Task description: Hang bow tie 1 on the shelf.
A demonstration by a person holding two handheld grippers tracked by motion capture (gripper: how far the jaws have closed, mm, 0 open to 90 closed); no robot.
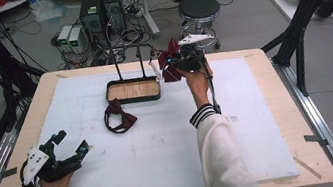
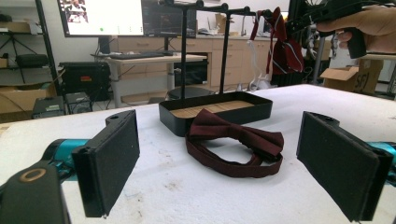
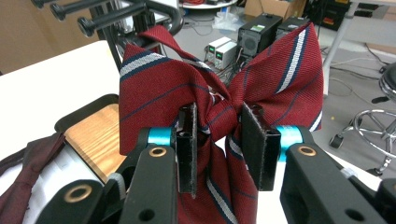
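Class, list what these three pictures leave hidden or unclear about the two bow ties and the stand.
- Striped bow tie: knot clamped between the right hand-held gripper pads, right gripper view.
- Its strap: whether looped over the stand peg, too small, high view.
- Plain bow tie: clasp unseen, left gripper view.

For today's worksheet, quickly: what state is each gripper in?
Left gripper: open, holding nothing.
Right gripper: closed on the striped red bow tie.
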